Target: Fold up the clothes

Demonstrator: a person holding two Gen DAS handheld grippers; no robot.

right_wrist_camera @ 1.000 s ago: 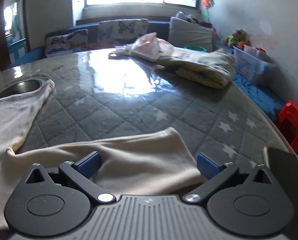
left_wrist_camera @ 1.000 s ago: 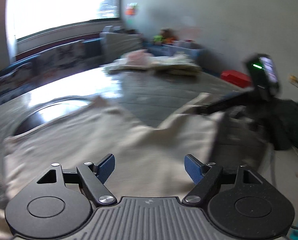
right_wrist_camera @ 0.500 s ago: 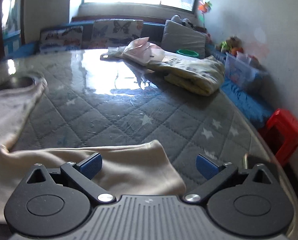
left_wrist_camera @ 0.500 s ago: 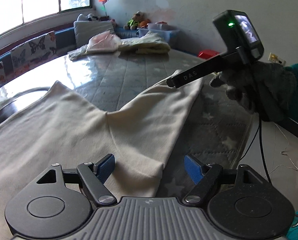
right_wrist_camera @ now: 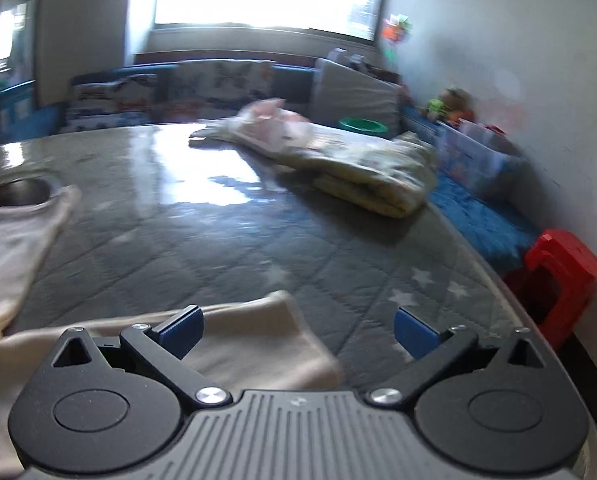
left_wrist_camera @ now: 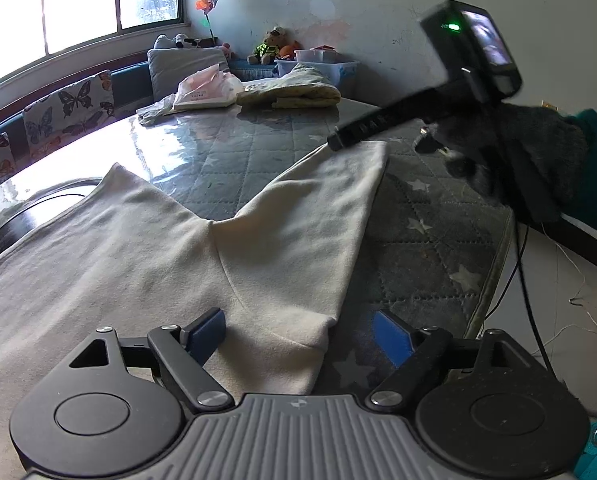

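Left wrist view: the left gripper [left_wrist_camera: 298,332] is seen low over the near edge of the quilted surface [left_wrist_camera: 430,248], its jaws wide and opening further — the pads grip nothing, though a corner of the cream garment [left_wrist_camera: 146,248] lies below and between them. The garment is spread flat from the near edge toward the middle, one leg-like part reaching to the right edge. There the right gripper [left_wrist_camera: 334,142] is seen from the side, held in a gloved hand [left_wrist_camera: 514,152], its tip just above the end of that part; contact cannot be told. A folded yellowish cloth [left_wrist_camera: 294,90] is noted at the far edge.

Right wrist view, blurred: the right gripper's jaws stand wide apart, nothing pinched — the garment's end lies beneath the left pad, near the right edge.
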